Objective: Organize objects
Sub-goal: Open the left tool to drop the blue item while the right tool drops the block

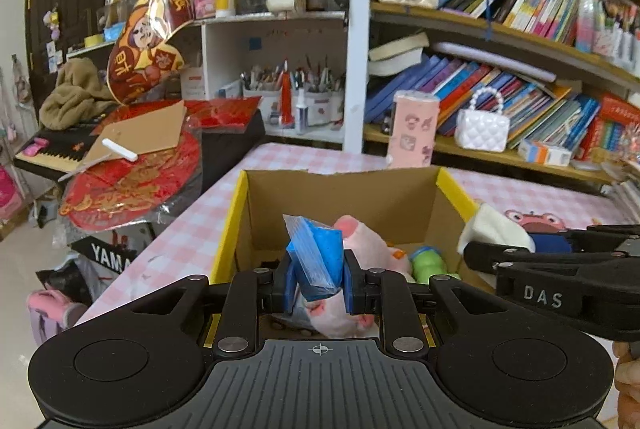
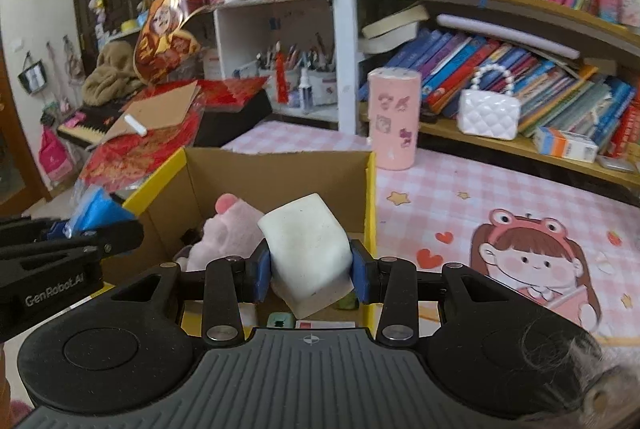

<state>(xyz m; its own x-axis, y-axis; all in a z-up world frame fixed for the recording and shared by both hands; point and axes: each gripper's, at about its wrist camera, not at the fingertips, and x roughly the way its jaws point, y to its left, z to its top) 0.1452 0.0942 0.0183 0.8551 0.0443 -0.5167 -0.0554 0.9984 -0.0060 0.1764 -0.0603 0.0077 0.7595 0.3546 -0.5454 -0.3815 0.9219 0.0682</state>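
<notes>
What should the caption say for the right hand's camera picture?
Right gripper holds a white block above the cardboard box.

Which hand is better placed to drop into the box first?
Left, probably. The left gripper holds the blue bag centred over the open box, while the right gripper's white block hangs near the box's right wall.

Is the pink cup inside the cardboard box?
No, the pink cup stands on the table behind the box.

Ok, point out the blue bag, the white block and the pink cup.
blue bag (image 1: 318, 261), left wrist view, middle of the bag
white block (image 2: 308, 253), right wrist view, front face
pink cup (image 2: 394, 117), right wrist view, side wall
</notes>
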